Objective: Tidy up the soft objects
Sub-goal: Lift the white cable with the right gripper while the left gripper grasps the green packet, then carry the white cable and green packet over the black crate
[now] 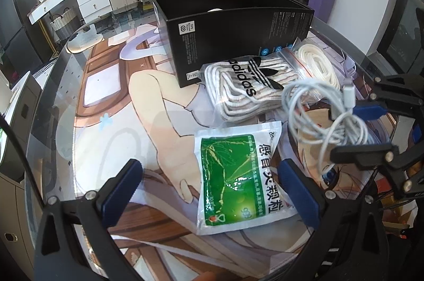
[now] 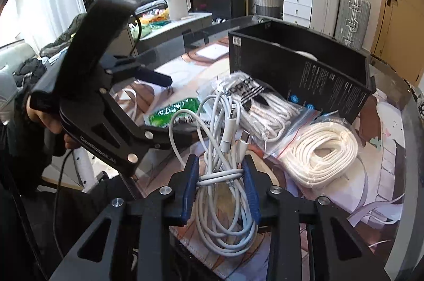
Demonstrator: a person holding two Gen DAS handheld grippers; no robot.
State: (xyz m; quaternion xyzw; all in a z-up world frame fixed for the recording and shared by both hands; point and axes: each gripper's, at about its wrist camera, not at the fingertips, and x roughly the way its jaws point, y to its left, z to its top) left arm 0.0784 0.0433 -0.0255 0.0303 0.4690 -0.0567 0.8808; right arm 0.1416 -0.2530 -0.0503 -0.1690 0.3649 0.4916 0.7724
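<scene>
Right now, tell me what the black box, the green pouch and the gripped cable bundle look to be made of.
Black box: probably cardboard, matte with small white print; thin straight walls.
Green pouch: likely plastic film, glossy; glare and wrinkles show on it.
Cable bundle: white, smooth rubbery-looking sheath, limp loops, clamped in the right gripper.

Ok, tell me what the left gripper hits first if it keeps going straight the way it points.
Most likely the green and white sachet: it lies on the table mat between the open fingers of the left gripper, directly ahead. Depth is hard to judge through the fisheye.
</scene>
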